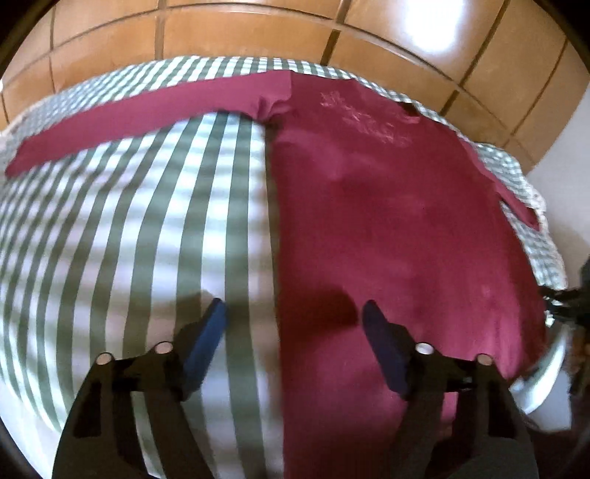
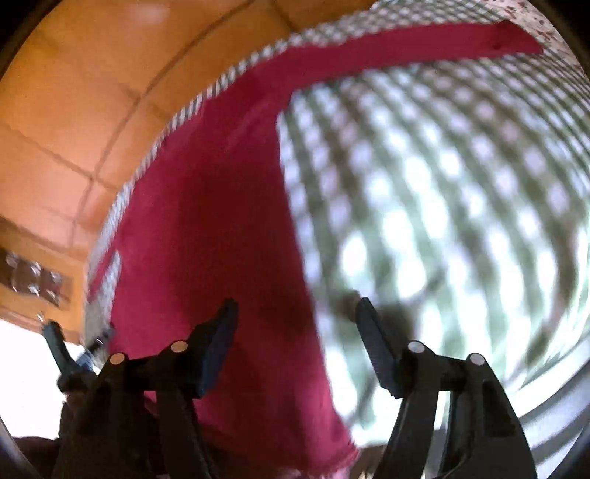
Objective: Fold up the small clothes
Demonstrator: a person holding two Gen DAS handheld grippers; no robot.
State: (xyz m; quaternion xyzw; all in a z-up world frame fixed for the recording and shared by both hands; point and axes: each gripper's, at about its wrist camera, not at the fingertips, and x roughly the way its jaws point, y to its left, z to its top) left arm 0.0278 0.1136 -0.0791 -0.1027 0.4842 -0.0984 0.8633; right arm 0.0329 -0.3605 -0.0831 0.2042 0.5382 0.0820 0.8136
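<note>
A maroon long-sleeved shirt lies flat on a green-and-white checked tablecloth, with a pale print near its collar. One sleeve stretches straight out to the left. My left gripper hovers open over the shirt's left side edge, one finger above the cloth and one above the shirt, with nothing between them. In the right wrist view the shirt fills the left centre and its other sleeve runs to the upper right. My right gripper stands open above the shirt's right edge, holding nothing.
Orange floor tiles lie beyond the table's far edge, and the floor also shows left of the table in the right wrist view. A dark object sits blurred at the lower left there. The tablecloth spreads out to the right.
</note>
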